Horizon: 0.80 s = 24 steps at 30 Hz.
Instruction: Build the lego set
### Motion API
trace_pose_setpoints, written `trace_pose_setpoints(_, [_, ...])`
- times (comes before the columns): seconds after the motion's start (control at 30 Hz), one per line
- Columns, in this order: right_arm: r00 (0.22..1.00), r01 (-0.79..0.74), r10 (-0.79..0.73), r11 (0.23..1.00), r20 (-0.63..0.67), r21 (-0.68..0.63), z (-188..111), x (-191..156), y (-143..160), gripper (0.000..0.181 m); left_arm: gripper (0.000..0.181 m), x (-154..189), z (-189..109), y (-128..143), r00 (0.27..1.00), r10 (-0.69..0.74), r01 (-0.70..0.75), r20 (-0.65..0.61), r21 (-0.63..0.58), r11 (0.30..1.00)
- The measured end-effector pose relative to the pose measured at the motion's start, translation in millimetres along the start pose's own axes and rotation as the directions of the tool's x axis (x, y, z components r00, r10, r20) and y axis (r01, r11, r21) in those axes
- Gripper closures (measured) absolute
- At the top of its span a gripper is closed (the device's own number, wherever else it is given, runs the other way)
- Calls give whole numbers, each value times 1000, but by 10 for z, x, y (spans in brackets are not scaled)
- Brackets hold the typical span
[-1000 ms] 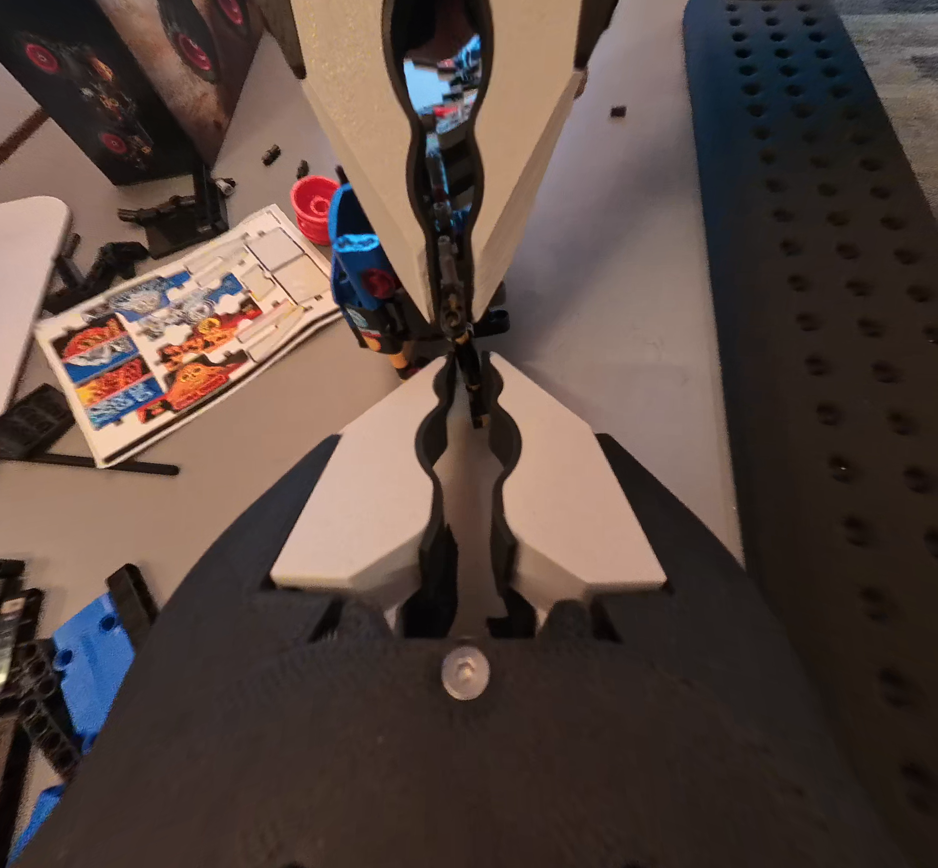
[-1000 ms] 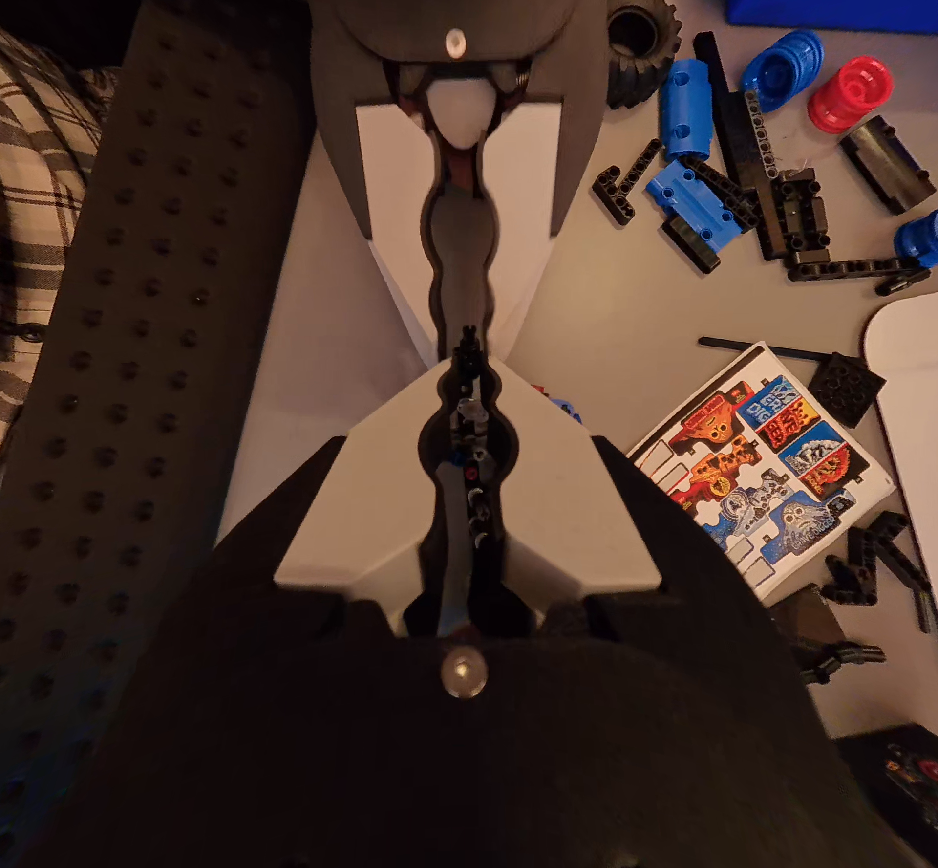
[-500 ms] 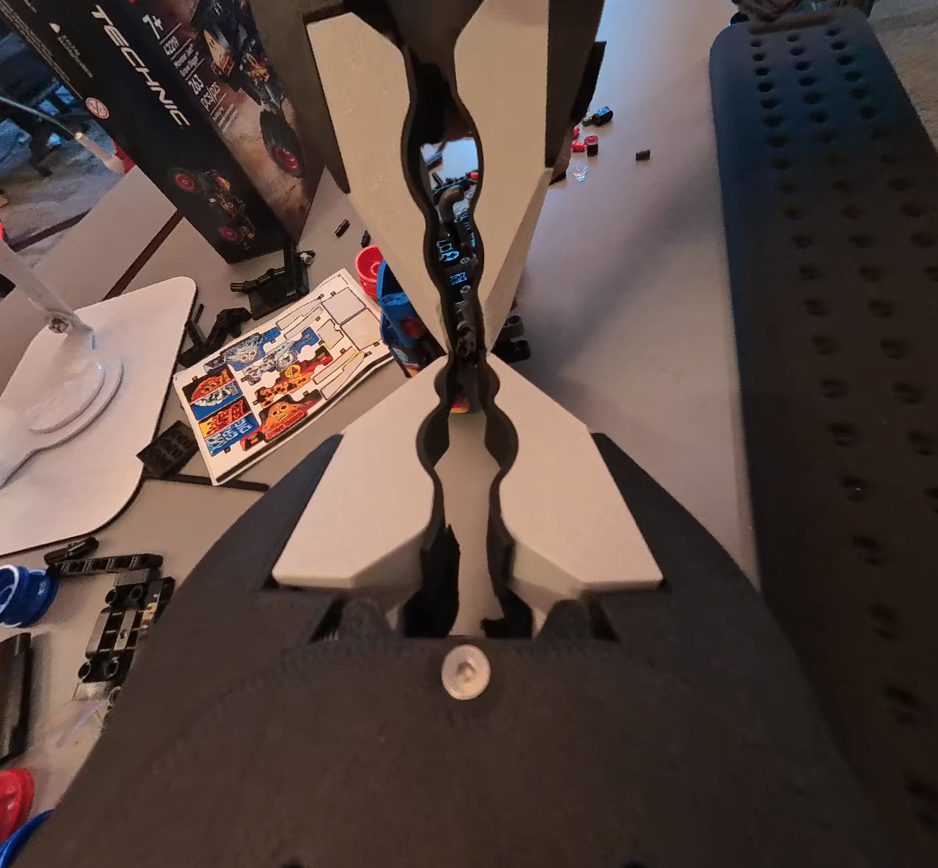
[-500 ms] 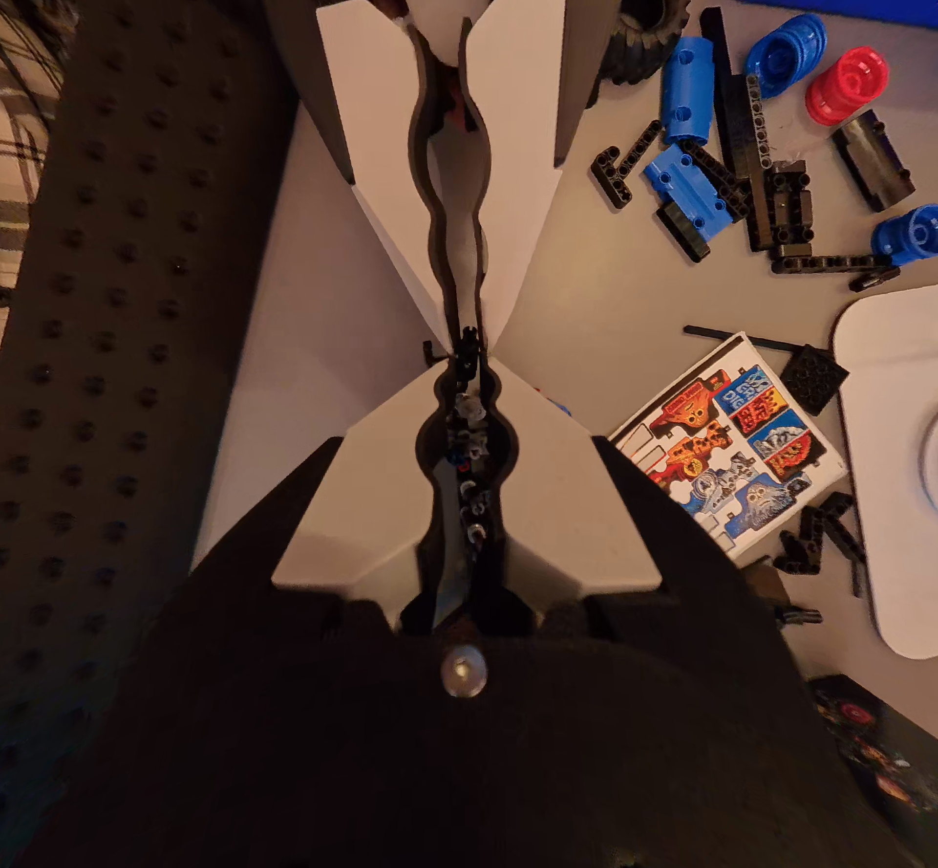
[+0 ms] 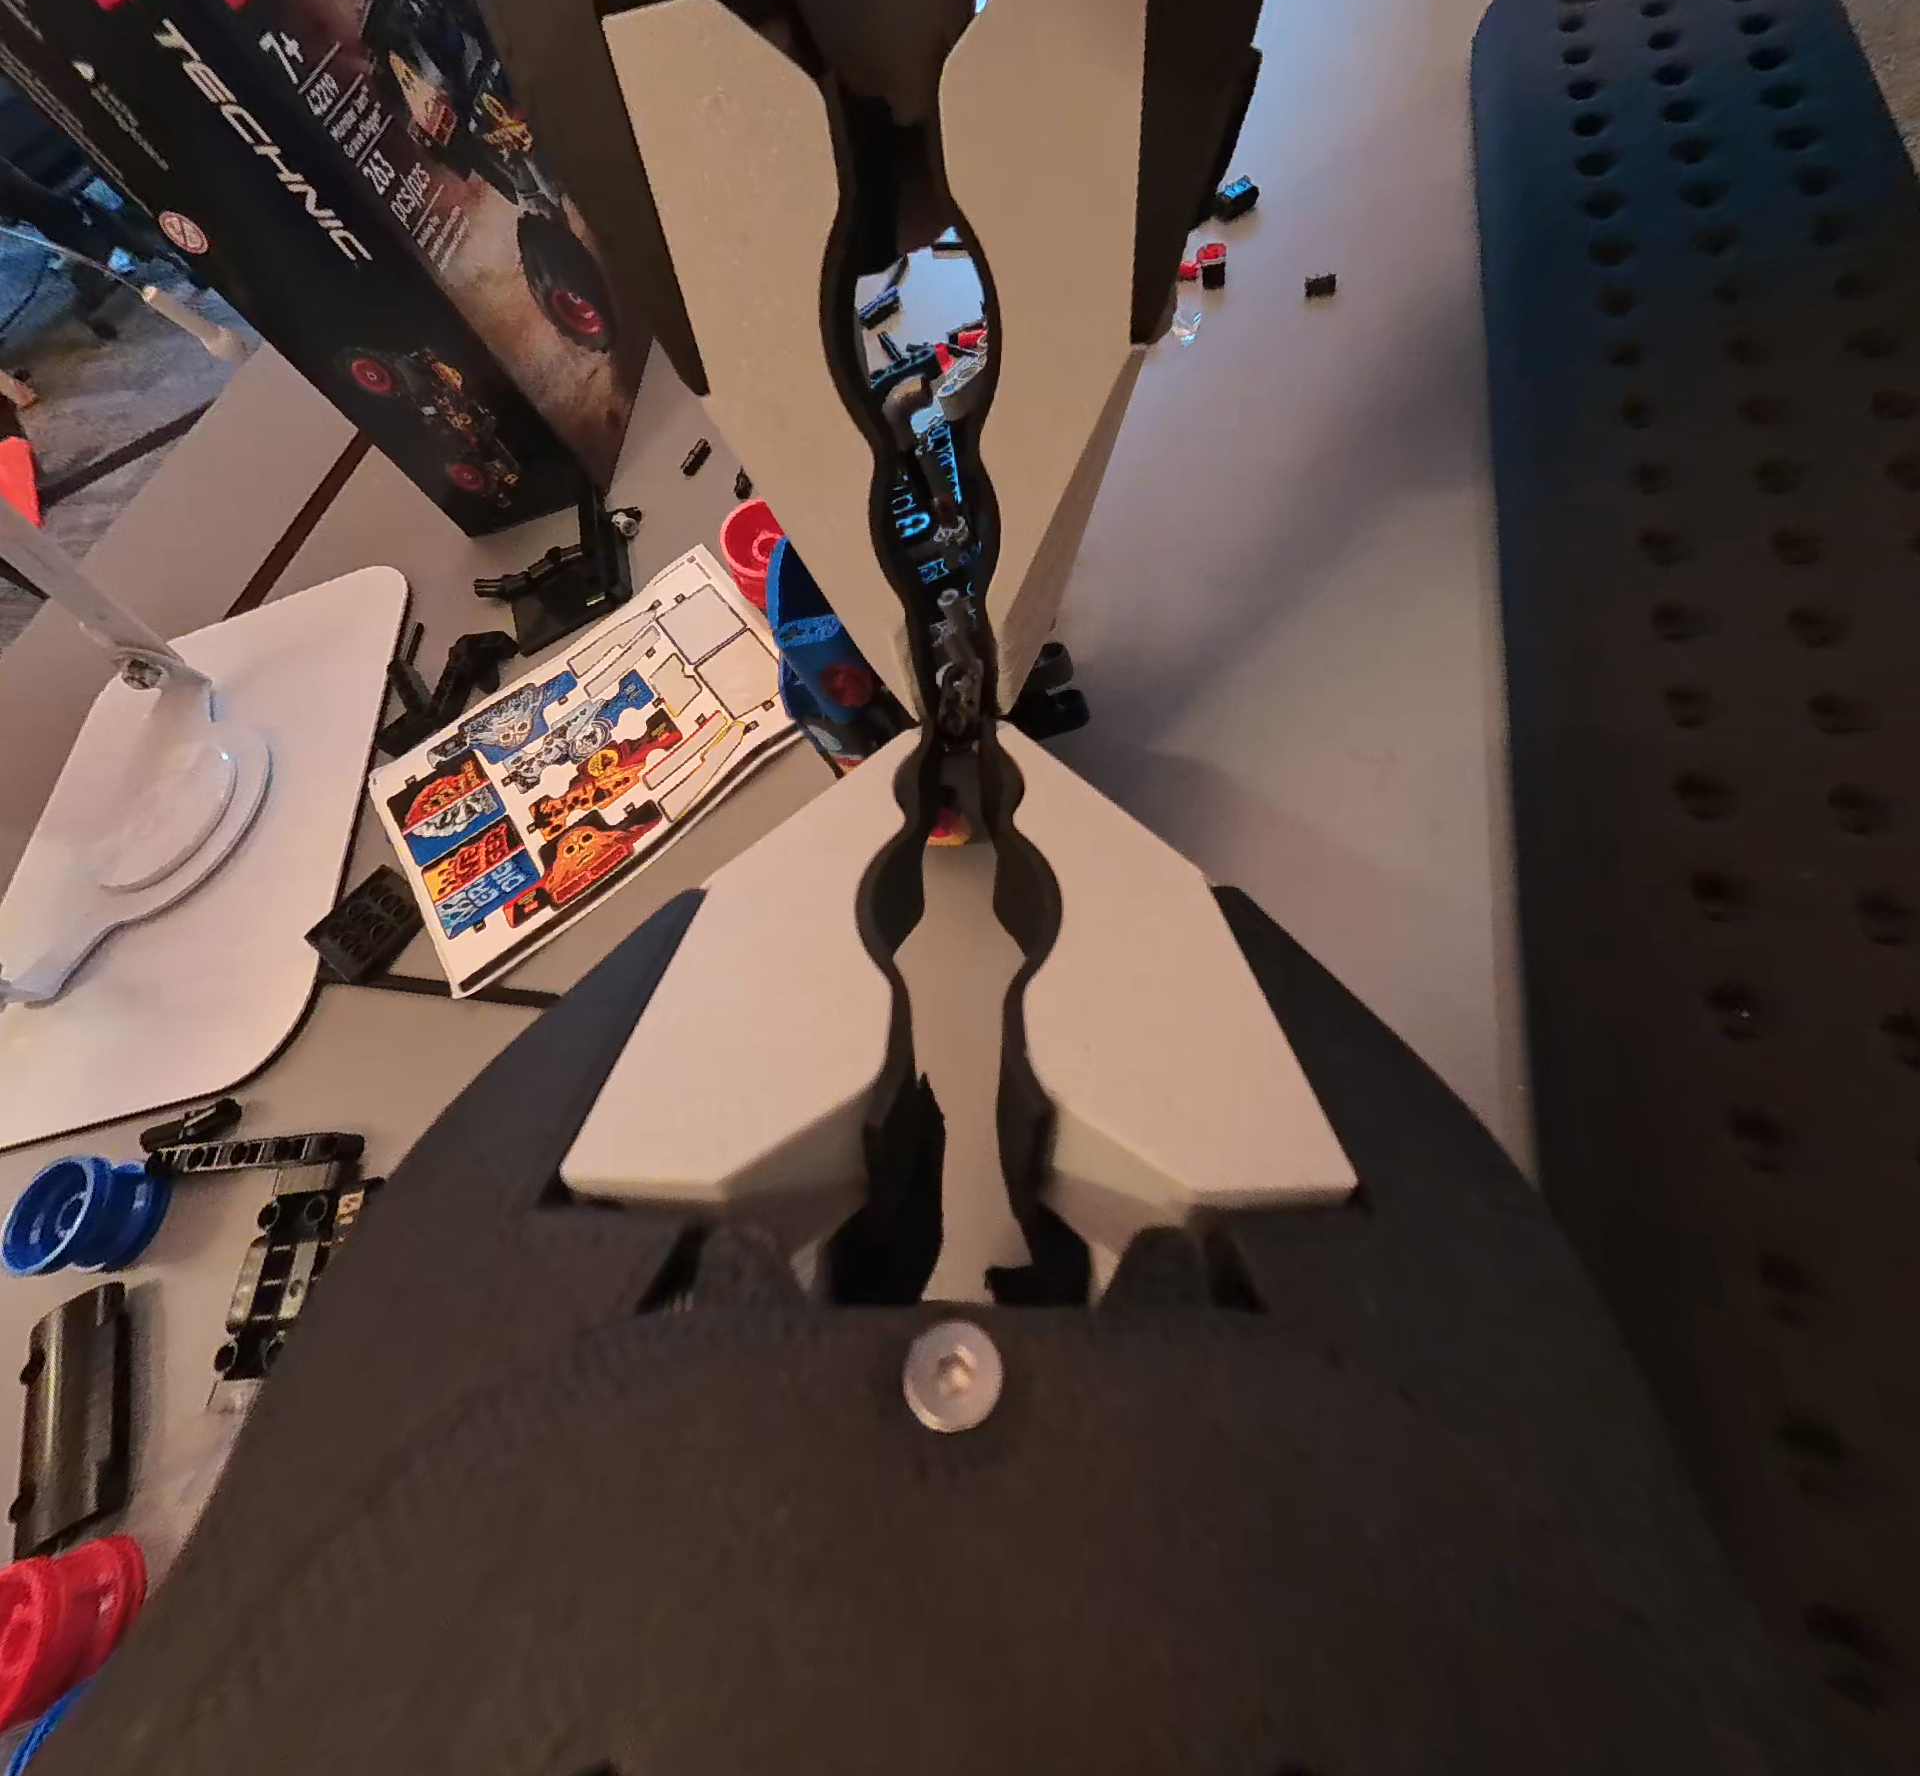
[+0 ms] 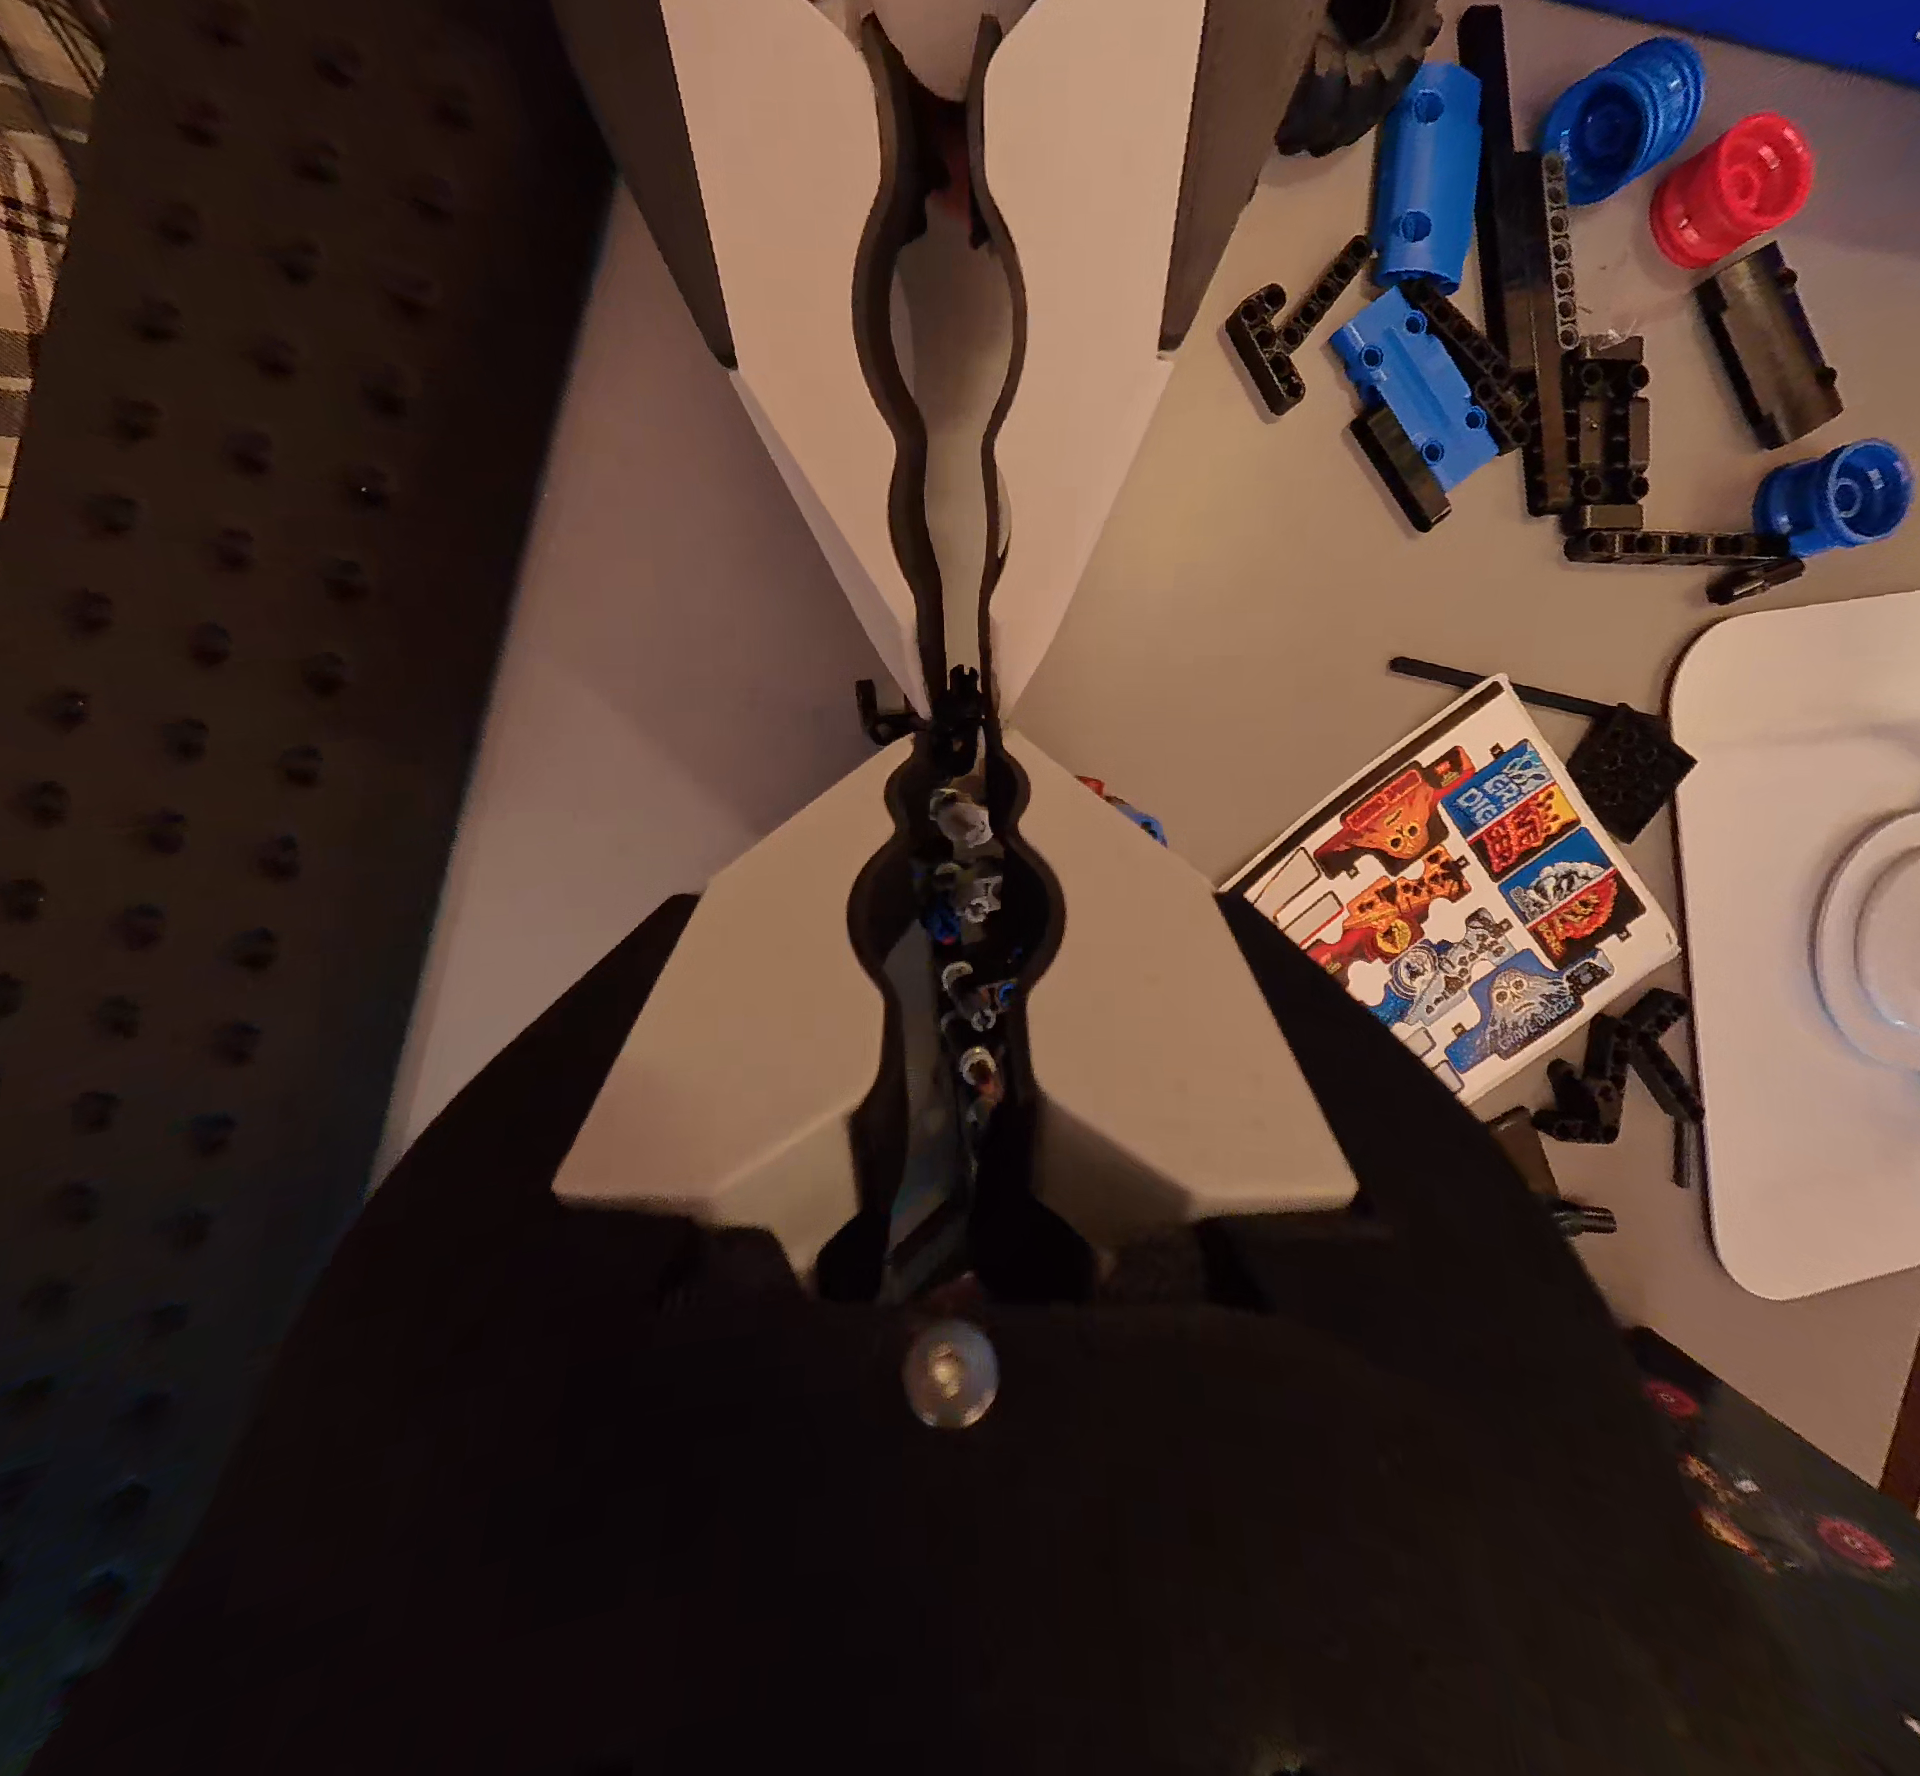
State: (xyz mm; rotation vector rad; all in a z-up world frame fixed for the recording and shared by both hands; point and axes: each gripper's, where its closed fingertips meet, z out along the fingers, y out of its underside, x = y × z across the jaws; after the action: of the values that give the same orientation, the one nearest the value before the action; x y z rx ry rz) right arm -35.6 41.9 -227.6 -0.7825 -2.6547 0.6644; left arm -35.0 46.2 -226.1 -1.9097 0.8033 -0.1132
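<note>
The left gripper (image 5: 951,750) and the right gripper (image 6: 961,750) meet tip to tip above the grey table (image 5: 1278,687), each pointing at the other. The right gripper's jaws pinch a slim black lego assembly (image 6: 966,937) with grey and blue pins, running lengthwise between its pads. The left gripper's jaws are nearly together at the tips on the assembly's black end; whether they truly clamp it I cannot tell.

In the left wrist view, a sticker sheet (image 5: 582,781) lies at 9 o'clock from the tips, a white stand base (image 5: 156,853) farther out, and the set's box (image 5: 343,199) stands at 10 o'clock, bearing printed writing. In the right wrist view, loose blue and black pieces (image 6: 1455,355) sit at 2 o'clock, with a red wheel hub (image 6: 1730,188) and a black tyre (image 6: 1361,12) beyond. A perforated dark chair back (image 5: 1704,687) lies at 3 o'clock in the left wrist view
</note>
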Motion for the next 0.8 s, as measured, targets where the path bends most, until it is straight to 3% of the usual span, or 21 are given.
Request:
trace_pose_setpoints(0.43, [998, -54, 52, 998, -35, -37, -43, -2, 46, 171, 177, 22, 10, -10, 999, 29, -29, 17, -28, 999])
trace_pose_setpoints(0.8, [998, -4, 3, 1000, -56, -26, -8, 2, 3, 177, 177, 5, -8, -23, 999, 31, -29, 37, -43, 999])
